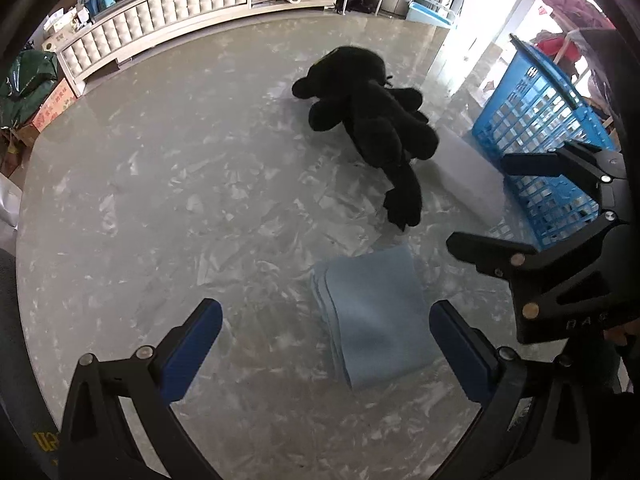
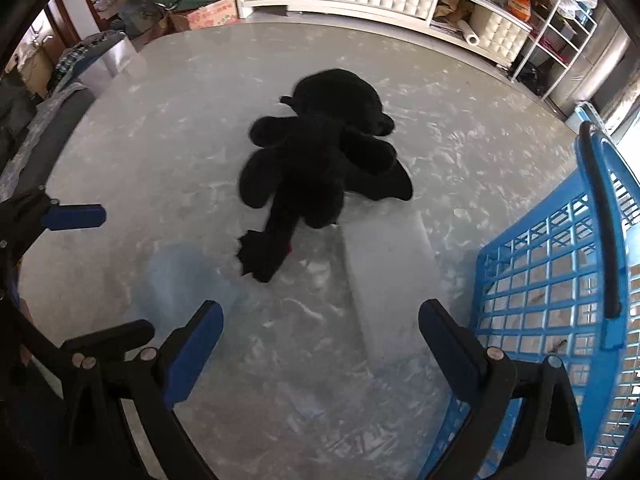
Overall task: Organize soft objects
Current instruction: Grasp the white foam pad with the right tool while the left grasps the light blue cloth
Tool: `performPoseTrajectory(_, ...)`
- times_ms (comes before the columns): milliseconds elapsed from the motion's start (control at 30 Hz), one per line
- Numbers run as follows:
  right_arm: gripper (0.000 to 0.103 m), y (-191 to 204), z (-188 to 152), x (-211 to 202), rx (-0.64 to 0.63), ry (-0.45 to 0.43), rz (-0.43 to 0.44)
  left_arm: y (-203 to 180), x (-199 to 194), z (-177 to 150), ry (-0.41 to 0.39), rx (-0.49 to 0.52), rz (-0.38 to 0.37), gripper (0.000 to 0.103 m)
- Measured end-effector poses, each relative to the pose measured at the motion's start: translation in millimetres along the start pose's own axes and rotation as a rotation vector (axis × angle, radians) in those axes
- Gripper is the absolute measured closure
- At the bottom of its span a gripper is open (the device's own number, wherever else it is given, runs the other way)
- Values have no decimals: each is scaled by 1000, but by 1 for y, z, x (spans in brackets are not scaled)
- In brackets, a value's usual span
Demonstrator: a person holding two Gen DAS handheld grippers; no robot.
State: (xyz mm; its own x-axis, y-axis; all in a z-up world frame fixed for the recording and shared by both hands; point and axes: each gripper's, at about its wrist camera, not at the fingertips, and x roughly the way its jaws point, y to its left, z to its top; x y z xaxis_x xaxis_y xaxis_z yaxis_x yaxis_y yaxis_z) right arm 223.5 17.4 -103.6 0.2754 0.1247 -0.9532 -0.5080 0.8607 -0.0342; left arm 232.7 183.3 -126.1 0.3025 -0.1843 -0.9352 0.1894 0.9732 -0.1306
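Observation:
A black plush toy lies on the marbled round table; it also shows in the right wrist view. A folded light-blue cloth lies just ahead of my left gripper, which is open and empty above it. A white foam block lies between the toy and a blue plastic basket. My right gripper is open and empty, above the near end of the block. The right gripper also shows in the left wrist view, next to the basket.
A cream tufted cabinet with shelves stands beyond the table. Boxes and green bags sit at the left. A white wire rack stands at the back right. The left gripper's finger shows at the left edge.

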Motion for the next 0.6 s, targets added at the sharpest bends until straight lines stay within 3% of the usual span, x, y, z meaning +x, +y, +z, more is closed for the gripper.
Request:
performPoseTrajectory(233,6,-14,6,19,24,6,-31,3,16,1,11,-3,-4,0)
performPoseTrajectory(367,14,-27,9,34,60,28,-25,-3,25,1,21,20,0,0)
performPoseTrajectory(500,14,-33,13,38,64,16,-27,-11,28,0,27,40,-24,0)
performPoseTrajectory(600,14,-37,16,40,69,18,-23,-14,32,1,32,49,-1,0)
